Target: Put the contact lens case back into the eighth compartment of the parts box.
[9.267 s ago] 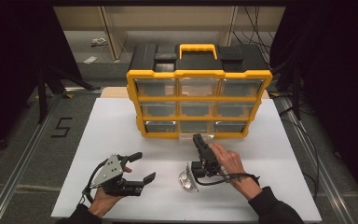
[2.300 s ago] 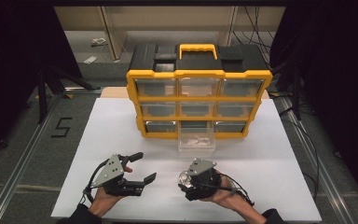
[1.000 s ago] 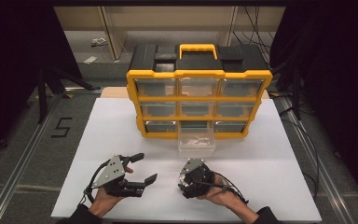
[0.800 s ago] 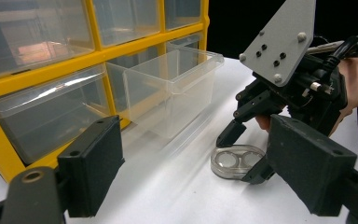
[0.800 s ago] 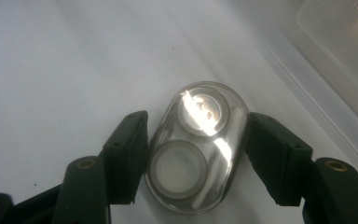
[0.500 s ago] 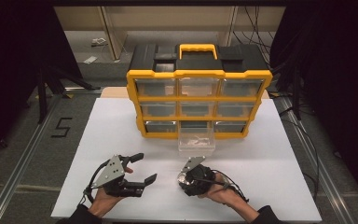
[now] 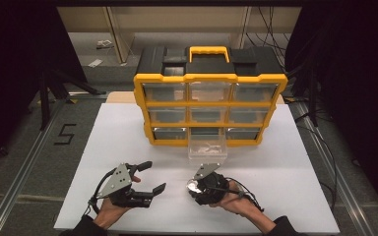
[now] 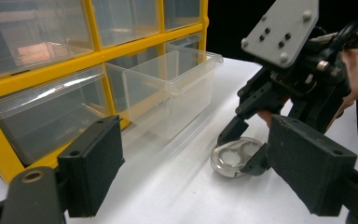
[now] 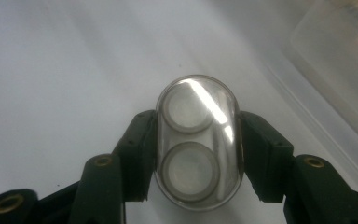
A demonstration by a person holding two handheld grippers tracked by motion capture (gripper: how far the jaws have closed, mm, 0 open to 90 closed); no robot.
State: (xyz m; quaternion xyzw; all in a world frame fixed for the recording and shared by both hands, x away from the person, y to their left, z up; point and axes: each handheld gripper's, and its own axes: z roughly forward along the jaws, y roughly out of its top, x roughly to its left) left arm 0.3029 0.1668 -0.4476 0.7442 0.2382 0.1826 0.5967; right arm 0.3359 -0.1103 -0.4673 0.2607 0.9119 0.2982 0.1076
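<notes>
Yellow-framed plastic organiser cabinet (image 7: pixel 210 109) with black top and clear drawers; before it, white worktop (image 7: pixel 128 132), a clear plastic drawer (image 7: pixel 207 149), a clear oval plastic case (image 9: pixel 198 140) with two pale discs, black tongs (image 9: pixel 196 156).

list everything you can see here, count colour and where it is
organizer cabinet: 1, yellow frame with black top and yellow handle, nine clear drawers, back middle of the table
pulled-out drawer: 1, clear, bottom middle slot, sticking out toward the person
oval case: 1, clear with two round discs inside, on the table in front of the drawer, between the right gripper's jaws
table: 1, white
floor marking "5": 1, black, left of the table
left gripper: 1, black with grey plate, open, front left of the table
right gripper: 1, black with grey plate, closed on the oval case
hands: 2, one on each gripper
</notes>
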